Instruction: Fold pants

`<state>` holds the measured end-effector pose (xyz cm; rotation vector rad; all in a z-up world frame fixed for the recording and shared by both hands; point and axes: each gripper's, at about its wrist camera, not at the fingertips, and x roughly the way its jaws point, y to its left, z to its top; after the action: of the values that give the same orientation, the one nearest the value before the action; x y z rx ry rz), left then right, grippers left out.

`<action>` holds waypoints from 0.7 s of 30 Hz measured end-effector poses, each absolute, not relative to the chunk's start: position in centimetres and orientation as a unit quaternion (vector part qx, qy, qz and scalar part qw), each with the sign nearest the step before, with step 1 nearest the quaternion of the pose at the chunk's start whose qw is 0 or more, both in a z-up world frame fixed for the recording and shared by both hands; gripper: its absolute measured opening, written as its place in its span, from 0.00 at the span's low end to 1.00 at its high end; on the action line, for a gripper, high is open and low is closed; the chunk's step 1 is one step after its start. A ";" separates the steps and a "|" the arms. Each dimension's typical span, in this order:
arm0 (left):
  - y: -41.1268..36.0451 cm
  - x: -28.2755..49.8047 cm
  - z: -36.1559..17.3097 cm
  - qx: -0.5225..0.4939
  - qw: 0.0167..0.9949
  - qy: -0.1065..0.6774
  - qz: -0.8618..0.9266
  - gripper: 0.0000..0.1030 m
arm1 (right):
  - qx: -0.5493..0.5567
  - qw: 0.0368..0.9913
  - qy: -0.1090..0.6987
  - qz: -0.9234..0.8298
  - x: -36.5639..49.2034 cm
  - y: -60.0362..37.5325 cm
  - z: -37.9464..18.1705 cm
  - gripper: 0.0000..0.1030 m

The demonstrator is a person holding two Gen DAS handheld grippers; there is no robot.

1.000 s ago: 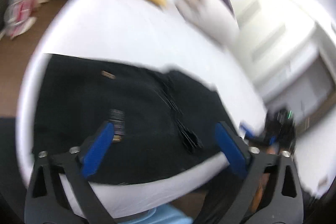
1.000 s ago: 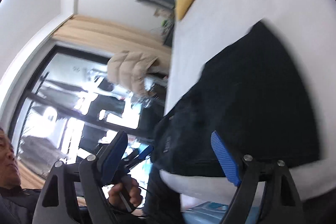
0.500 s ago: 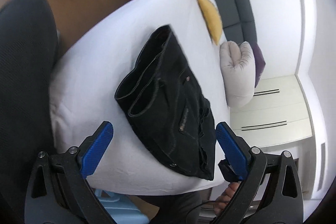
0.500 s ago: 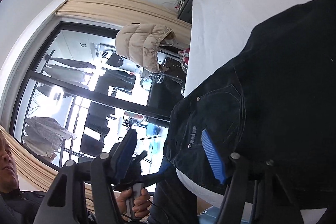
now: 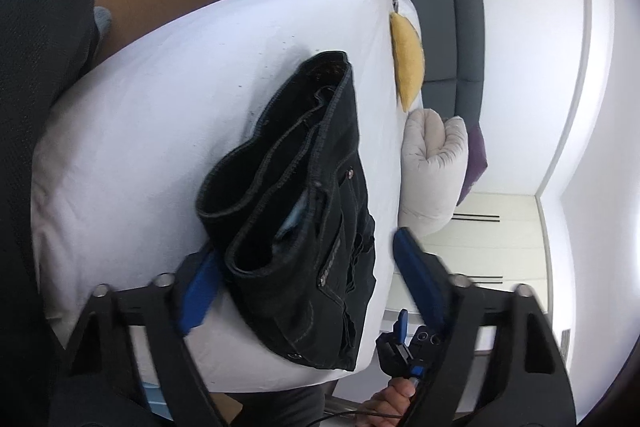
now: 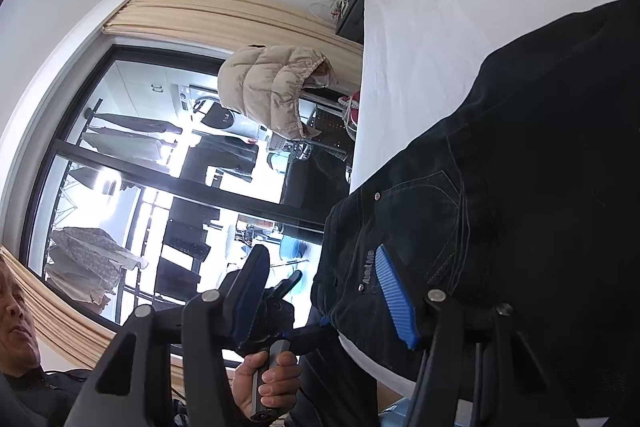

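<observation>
Black pants [image 5: 308, 211] folded on white bed [image 5: 168, 131]; waistband label writing unreadable. Left gripper [image 5: 304, 279] spread wide around pants' edge. Right gripper [image 6: 324, 291] spread, empty, one finger over pants.

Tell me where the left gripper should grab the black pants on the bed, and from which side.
Probably the open hem end of the black pants, nearest the left gripper. That stitched edge stands up off the white bed, leaving a lip to pinch. Come in low from the near bed edge, one finger under the layers. The jaws already stand open around that end.
</observation>
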<state>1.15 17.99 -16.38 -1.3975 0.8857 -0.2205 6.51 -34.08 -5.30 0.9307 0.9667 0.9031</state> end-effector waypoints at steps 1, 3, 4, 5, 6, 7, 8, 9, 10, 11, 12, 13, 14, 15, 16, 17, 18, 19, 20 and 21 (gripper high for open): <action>18.0 1.3 -16.5 -0.619 0.671 0.397 -0.096 0.56 | 0.414 0.691 0.436 0.403 6.7 -34.0 -5.3 0.58; 18.1 1.5 -16.7 -0.611 0.671 0.409 -0.093 0.32 | 0.406 0.692 0.448 0.393 7.2 -33.7 -5.3 0.58; 18.1 1.7 -16.9 -0.608 0.671 0.414 -0.094 0.28 | 0.401 0.693 0.456 0.388 7.5 -33.6 -5.5 0.57; 18.1 1.7 -17.1 -0.605 0.673 0.416 -0.095 0.25 | 0.393 0.695 0.465 0.382 7.9 -33.5 -5.6 0.57; 18.0 2.0 -17.1 -0.599 0.676 0.417 -0.095 0.24 | 0.384 0.697 0.475 0.375 8.4 -33.3 -5.6 0.57; 18.1 2.0 -16.9 -0.591 0.682 0.419 -0.096 0.21 | 0.373 0.697 0.487 0.371 8.8 -33.1 -5.7 0.57; 18.2 2.0 -16.5 -0.584 0.688 0.421 -0.097 0.19 | 0.358 0.696 0.504 0.366 9.5 -32.7 -5.9 0.57; 18.1 2.2 -16.2 -0.578 0.693 0.420 -0.099 0.19 | 0.349 0.695 0.513 0.363 9.9 -32.4 -6.1 0.57; 17.9 2.6 -15.6 -0.569 0.699 0.421 -0.101 0.18 | 0.339 0.693 0.525 0.358 10.5 -32.2 -6.3 0.57; 17.8 2.8 -15.2 -0.562 0.705 0.421 -0.103 0.17 | 0.330 0.689 0.539 0.354 11.2 -31.9 -6.8 0.57; 17.7 2.9 -14.7 -0.552 0.712 0.420 -0.106 0.17 | 0.324 0.686 0.550 0.350 11.7 -31.7 -7.2 0.57; 17.5 3.1 -14.2 -0.543 0.719 0.420 -0.108 0.17 | 0.317 0.681 0.564 0.344 12.2 -31.5 -7.8 0.57; 17.4 3.2 -13.8 -0.536 0.724 0.420 -0.110 0.17 | 0.309 0.673 0.582 0.335 12.8 -31.2 -8.7 0.57; 17.3 3.2 -13.3 -0.528 0.730 0.419 -0.113 0.16 | 0.308 0.661 0.600 0.329 13.4 -31.0 -9.7 0.55; 17.1 3.4 -12.8 -0.521 0.735 0.419 -0.116 0.16 | 0.311 0.652 0.611 0.325 13.7 -30.9 -10.5 0.50; 16.9 3.6 -12.3 -0.511 0.742 0.417 -0.120 0.16 | 0.315 0.642 0.622 0.319 14.0 -30.9 -11.5 0.45; 16.7 3.6 -11.7 -0.499 0.750 0.416 -0.123 0.16 | 0.316 0.642 0.622 0.317 14.2 -30.9 -11.9 0.44; 16.5 3.7 -10.9 -0.488 0.757 0.415 -0.126 0.16 | 0.313 0.646 0.619 0.318 14.4 -30.9 -12.0 0.44; 16.2 3.7 -10.3 -0.478 0.764 0.414 -0.131 0.16 | 0.309 0.652 0.615 0.318 14.3 -30.9 -12.0 0.44; 15.8 4.1 -9.6 -0.466 0.771 0.411 -0.138 0.16 | 0.305 0.657 0.612 0.318 14.1 -30.8 -12.0 0.44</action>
<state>4.12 15.77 -9.56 -1.0109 0.8903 -0.2986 14.12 -30.79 -11.95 0.6910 1.3857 0.7203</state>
